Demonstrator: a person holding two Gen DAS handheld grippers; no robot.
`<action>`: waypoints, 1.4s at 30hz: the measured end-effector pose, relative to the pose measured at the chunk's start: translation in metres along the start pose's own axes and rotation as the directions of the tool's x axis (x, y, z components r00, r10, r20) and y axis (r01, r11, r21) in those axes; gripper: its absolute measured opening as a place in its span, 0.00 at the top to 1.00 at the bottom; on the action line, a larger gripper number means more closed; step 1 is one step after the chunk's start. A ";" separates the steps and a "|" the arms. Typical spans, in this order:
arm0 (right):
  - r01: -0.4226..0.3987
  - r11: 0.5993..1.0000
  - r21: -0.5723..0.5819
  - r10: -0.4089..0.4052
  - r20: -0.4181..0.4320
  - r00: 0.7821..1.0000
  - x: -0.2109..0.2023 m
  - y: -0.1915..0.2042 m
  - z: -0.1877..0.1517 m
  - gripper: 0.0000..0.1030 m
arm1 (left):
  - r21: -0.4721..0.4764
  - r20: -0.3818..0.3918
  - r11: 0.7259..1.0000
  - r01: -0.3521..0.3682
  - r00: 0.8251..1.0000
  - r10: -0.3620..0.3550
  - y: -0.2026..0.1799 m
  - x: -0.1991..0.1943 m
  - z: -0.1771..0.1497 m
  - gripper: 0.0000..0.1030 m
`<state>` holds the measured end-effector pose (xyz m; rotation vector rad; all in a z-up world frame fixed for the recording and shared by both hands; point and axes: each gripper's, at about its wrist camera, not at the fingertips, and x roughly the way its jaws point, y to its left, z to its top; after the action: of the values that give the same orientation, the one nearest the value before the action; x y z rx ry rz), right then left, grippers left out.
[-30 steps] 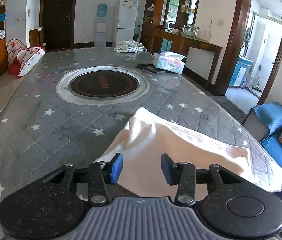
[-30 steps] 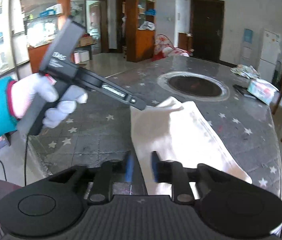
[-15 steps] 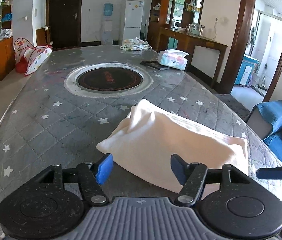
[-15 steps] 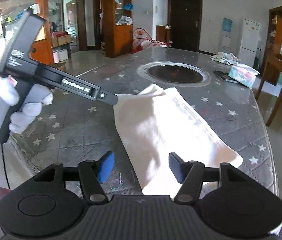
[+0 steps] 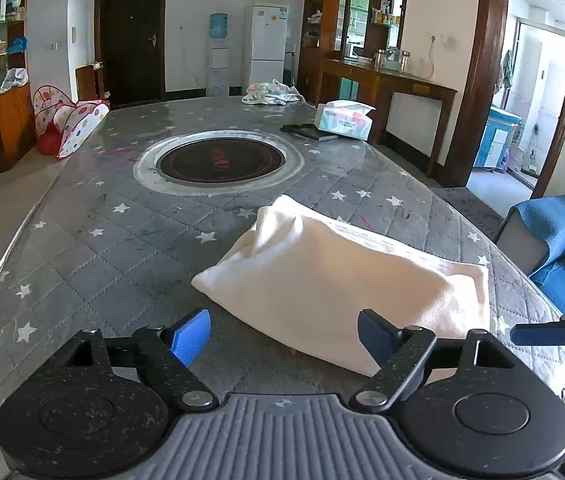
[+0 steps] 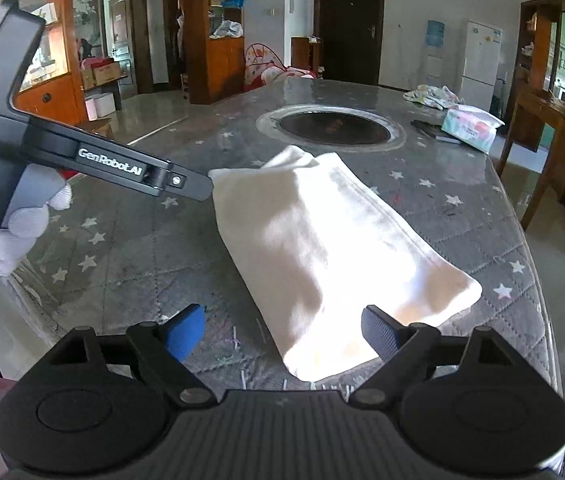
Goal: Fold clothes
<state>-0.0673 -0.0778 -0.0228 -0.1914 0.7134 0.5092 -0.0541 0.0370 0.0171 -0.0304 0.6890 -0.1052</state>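
2 grippers, both letting go at once, and that tells you where you are: a fold has just been laid and this is the release. Start at your left: your gloved left hand (image 6: pixel 10 216) carries the left gripper (image 5: pixel 284 334), and its jaws are opening, blue pads spread wide with nothing pinched between them. The near edge of the cream garment (image 5: pixel 338 276) lies in the gap ahead of them, flat on the cloth, and the pads are not pressing on it. In the right wrist view that same gripper's tip sits just beside the garment's far left corner.

Middle of the scene: the garment rests as 1 long folded bundle on the grey star-print table cover (image 5: pixel 94 248), slanting from near the round black hob (image 5: pixel 218 158) back toward the near edge of the table, with a puffy ridge along the far end.

Over to your right gripper (image 6: pixel 282 334): jaws opening too, empty, the garment's near right corner lying ahead between the pads, untouched.

My read is that 1 fold remains. The bundle looks long enough to halve, so you would want each gripper on a corner of 1 short end, closing together, then lifting and carrying that end over to meet the other
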 end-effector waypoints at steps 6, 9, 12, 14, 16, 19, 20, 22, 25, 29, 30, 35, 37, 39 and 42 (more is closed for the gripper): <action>0.026 0.999 0.042 -0.025 -0.020 0.999 0.006 -0.009 -0.003 0.12 | 0.011 -0.007 1.000 0.001 1.000 -0.001 -0.003 0.006 0.002 0.12; 0.039 0.997 0.063 -0.037 -0.031 0.999 0.009 -0.014 -0.004 0.10 | 0.015 -0.013 1.000 0.002 1.000 -0.002 -0.004 0.012 0.005 0.12; 0.046 0.995 0.083 -0.043 -0.038 0.998 0.013 -0.019 -0.004 0.10 | 0.023 -0.018 1.000 -0.001 1.000 0.001 -0.005 0.019 0.009 0.12; 0.049 0.994 0.094 -0.045 -0.045 0.998 0.016 -0.023 -0.004 0.10 | 0.025 -0.022 1.000 -0.005 1.000 0.005 -0.004 0.025 0.013 0.12; 0.051 0.993 0.104 -0.045 -0.057 0.997 0.021 -0.027 -0.005 0.10 | 0.026 -0.027 1.000 -0.011 1.000 0.012 -0.002 0.031 0.017 0.12; 0.054 0.991 0.119 -0.045 -0.076 0.996 0.030 -0.033 -0.005 0.10 | 0.024 -0.035 0.999 -0.024 0.999 0.025 0.003 0.042 0.024 0.11; 0.055 0.991 0.125 -0.045 -0.080 0.996 0.032 -0.035 -0.005 0.10 | 0.022 -0.039 0.999 -0.029 0.999 0.029 0.005 0.046 0.026 0.11; 0.055 0.989 0.137 -0.043 -0.088 0.995 0.037 -0.039 -0.005 0.10 | 0.015 -0.047 0.999 -0.037 0.998 0.038 0.010 0.055 0.030 0.11; 0.056 0.988 0.147 -0.041 -0.101 0.994 0.045 -0.044 -0.004 0.10 | 0.002 -0.062 0.999 -0.054 0.997 0.054 0.019 0.070 0.037 0.11; 0.050 0.987 0.155 -0.033 -0.111 0.993 0.051 -0.047 -0.004 0.09 | -0.014 -0.087 0.998 -0.058 0.995 0.057 0.032 0.091 0.044 0.11; 0.047 0.986 0.157 -0.029 -0.113 0.993 0.053 -0.048 -0.004 0.09 | -0.020 -0.095 0.998 -0.057 0.994 0.055 0.036 0.097 0.045 0.11; 0.046 0.987 0.153 -0.028 -0.113 0.993 0.056 -0.050 -0.003 0.06 | -0.041 -0.135 0.998 -0.047 0.990 0.041 0.047 0.119 0.047 0.13; 0.048 0.987 0.150 -0.032 -0.110 0.993 0.057 -0.051 -0.002 0.06 | -0.046 -0.145 0.999 -0.030 0.989 0.023 0.050 0.124 0.045 0.17; 0.051 0.988 0.148 -0.035 -0.109 0.993 0.059 -0.053 -0.001 0.06 | -0.051 -0.149 0.999 -0.005 0.989 -0.003 0.050 0.126 0.042 0.31; 0.053 0.989 0.141 -0.037 -0.110 0.993 0.062 -0.055 0.002 0.07 | -0.060 -0.139 0.998 0.035 0.989 -0.043 0.050 0.125 0.040 0.47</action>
<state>0.0013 -0.1011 -0.0630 -0.0998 0.8459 0.4046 0.0713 0.0734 -0.0344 -0.0924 0.8326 -0.1256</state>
